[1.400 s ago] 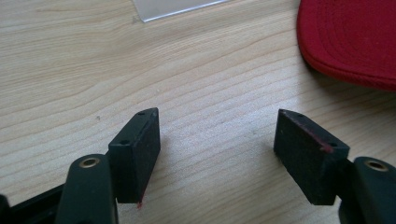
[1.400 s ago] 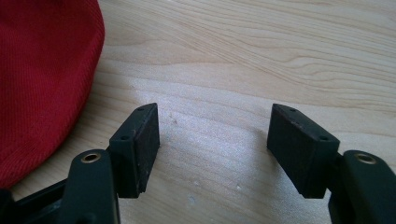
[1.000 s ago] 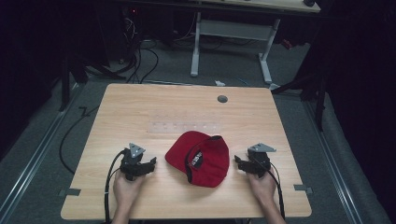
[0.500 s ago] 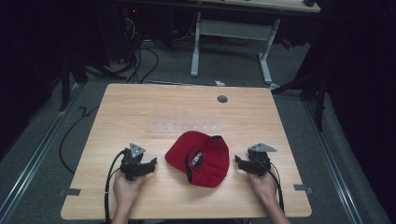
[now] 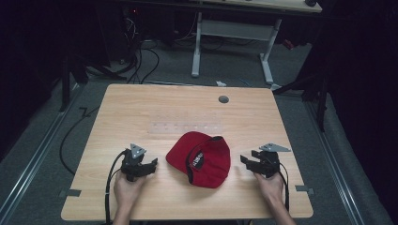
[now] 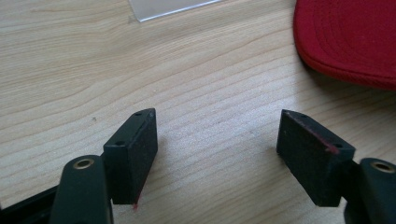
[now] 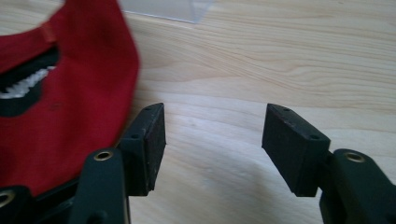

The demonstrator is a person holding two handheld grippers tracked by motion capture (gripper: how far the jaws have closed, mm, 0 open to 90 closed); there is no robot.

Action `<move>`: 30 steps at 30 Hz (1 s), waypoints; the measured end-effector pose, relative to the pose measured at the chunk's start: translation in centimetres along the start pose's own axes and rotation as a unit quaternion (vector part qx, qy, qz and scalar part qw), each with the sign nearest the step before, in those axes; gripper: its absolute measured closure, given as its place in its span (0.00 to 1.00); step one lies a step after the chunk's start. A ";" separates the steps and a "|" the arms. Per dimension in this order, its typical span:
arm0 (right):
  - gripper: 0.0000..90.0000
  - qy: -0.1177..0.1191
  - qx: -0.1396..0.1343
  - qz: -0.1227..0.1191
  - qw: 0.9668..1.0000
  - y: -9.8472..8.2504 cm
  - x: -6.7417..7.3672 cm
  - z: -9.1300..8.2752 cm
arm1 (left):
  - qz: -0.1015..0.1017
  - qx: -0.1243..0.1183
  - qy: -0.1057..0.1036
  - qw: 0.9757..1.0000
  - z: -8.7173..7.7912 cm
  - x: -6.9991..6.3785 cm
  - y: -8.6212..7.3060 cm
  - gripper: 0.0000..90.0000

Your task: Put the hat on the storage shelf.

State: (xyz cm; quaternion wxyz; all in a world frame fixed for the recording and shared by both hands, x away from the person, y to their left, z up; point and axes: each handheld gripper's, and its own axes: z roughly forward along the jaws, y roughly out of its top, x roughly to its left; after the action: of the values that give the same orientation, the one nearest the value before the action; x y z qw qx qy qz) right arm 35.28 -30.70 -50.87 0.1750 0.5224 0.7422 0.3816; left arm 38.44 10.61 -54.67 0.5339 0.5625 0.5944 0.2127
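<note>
1. We see a red cap (image 5: pixel 201 158) lying on the wooden table (image 5: pixel 141 108), near the front edge and about in the middle between the two grippers

2. The cap lies upside down, so that its dark inner band with white letters looks upward, and its brim points to the left side of the high view

3. The left gripper (image 5: pixel 151 165) rests low on the table just left of the cap, and a hand (image 5: pixel 127 188) holds it from behind

4. Its fingers (image 6: pixel 133 151) stand wide apart; between them there is only bare wood, and they pinch nothing

5. In the left gripper view the brim of the cap is at the upper right, apart from the right finger and not touching it

6. The right gripper (image 5: pixel 246 161) rests just right of the cap, held by the other hand (image 5: pixel 271 186)

7. Its jaws have just been closing a little, but the fingers (image 7: pixel 148 140) are spread and nothing is between them except the table

8. In the right gripper view the red cloth lies just beside the left finger, on its outer side; we cannot tell if it touches the finger

9. A clear plastic strip (image 5: pixel 186 127) lies flat on the table behind the cap
</note>
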 end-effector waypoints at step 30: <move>0.30 0.095 0.021 -0.060 0.993 6.4 4.5 5.7 | 0.001 0.002 -0.004 1.000 0.0 -0.1 0.0 0.32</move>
State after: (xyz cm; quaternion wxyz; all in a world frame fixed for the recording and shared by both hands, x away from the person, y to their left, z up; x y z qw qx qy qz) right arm 41.42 -23.40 -49.11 0.1150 0.4415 0.7937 0.4024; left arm 38.39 10.54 -54.68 0.5347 0.5651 0.5921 0.2101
